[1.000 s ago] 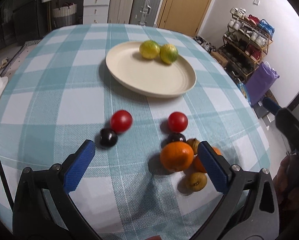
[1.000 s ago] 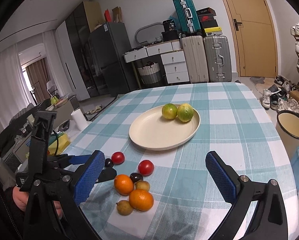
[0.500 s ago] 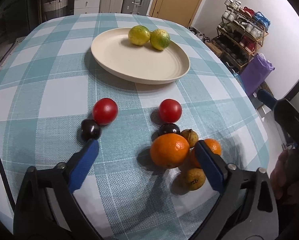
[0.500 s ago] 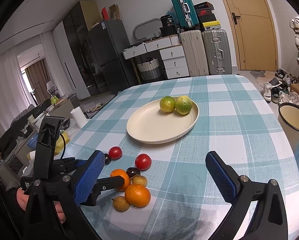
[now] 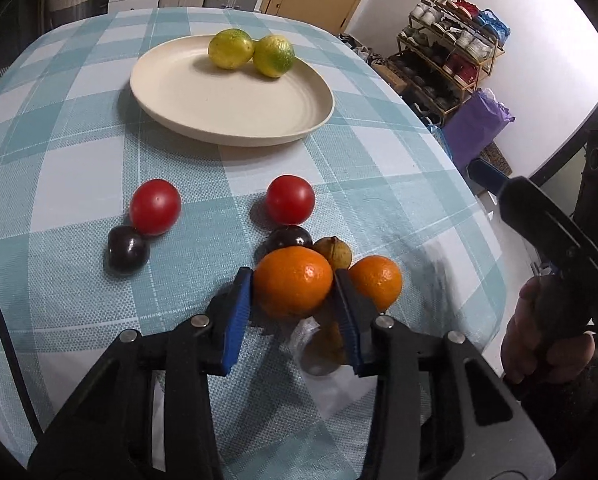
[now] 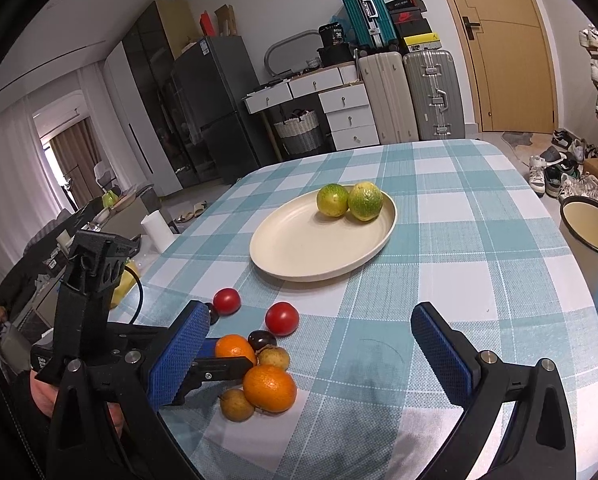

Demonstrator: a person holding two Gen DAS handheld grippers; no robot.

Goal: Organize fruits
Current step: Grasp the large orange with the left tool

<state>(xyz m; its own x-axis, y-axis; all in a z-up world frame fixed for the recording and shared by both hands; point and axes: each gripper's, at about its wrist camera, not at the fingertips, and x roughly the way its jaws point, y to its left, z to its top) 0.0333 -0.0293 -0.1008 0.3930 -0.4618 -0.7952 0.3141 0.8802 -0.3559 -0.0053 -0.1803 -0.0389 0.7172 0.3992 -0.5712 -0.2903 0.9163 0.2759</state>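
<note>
My left gripper (image 5: 292, 277) is closing on an orange (image 5: 293, 280), and both blue pads touch its sides on the checked cloth. A second orange (image 5: 377, 280), two brownish fruits (image 5: 333, 252), a dark plum (image 5: 289, 237) and a tomato (image 5: 290, 199) crowd around it. Another tomato (image 5: 155, 207) and plum (image 5: 128, 254) lie to the left. The cream plate (image 5: 227, 108) beyond holds two green-yellow citrus fruits (image 5: 230, 49). My right gripper (image 6: 310, 314) hovers open over the cloth right of the pile, nothing between its fingers. From there the held orange (image 6: 235, 350) is partly hidden by the left gripper.
The table's right edge (image 5: 487, 264) drops off close to the fruit pile. A shoe rack (image 5: 451, 64) and purple bag (image 5: 475, 128) stand beyond it. A cream bin (image 6: 591, 228) sits on the floor at the right. Suitcases and drawers line the far wall.
The left gripper's jaws have gone from wide open to closed around the nearest orange, and it has tipped down closer to the pile. The right gripper has barely moved.
</note>
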